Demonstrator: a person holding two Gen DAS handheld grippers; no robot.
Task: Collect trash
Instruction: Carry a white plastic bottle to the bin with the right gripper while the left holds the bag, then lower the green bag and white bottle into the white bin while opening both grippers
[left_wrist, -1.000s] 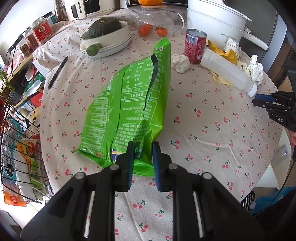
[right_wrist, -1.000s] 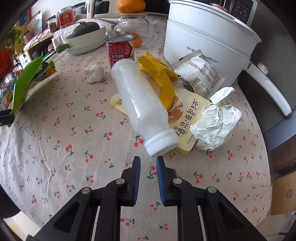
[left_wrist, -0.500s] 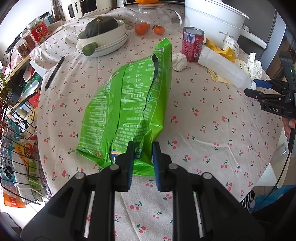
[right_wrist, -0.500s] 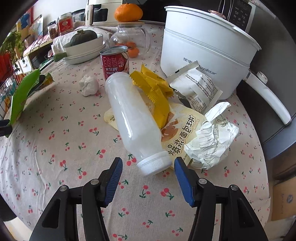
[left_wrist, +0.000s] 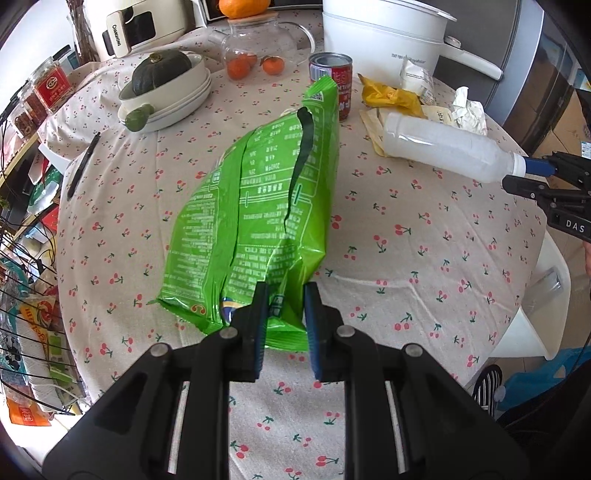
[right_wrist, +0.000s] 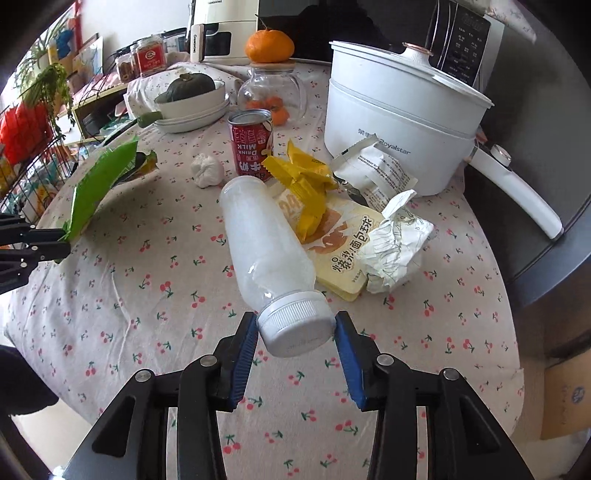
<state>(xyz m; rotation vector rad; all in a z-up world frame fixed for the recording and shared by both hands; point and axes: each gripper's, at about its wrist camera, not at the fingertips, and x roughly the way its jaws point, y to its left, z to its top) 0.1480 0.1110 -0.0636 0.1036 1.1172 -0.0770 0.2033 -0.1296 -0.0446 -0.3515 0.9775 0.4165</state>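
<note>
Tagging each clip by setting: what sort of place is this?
Probably a home kitchen or dining corner: a cloth-covered table carrying an electric pot, a squash in a bowl, and spice jars behind.

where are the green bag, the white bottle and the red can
green bag (left_wrist: 258, 206), left wrist view, middle of its printed side
white bottle (right_wrist: 264, 243), right wrist view, middle of its frosted body
red can (right_wrist: 252, 146), right wrist view, its label
</note>
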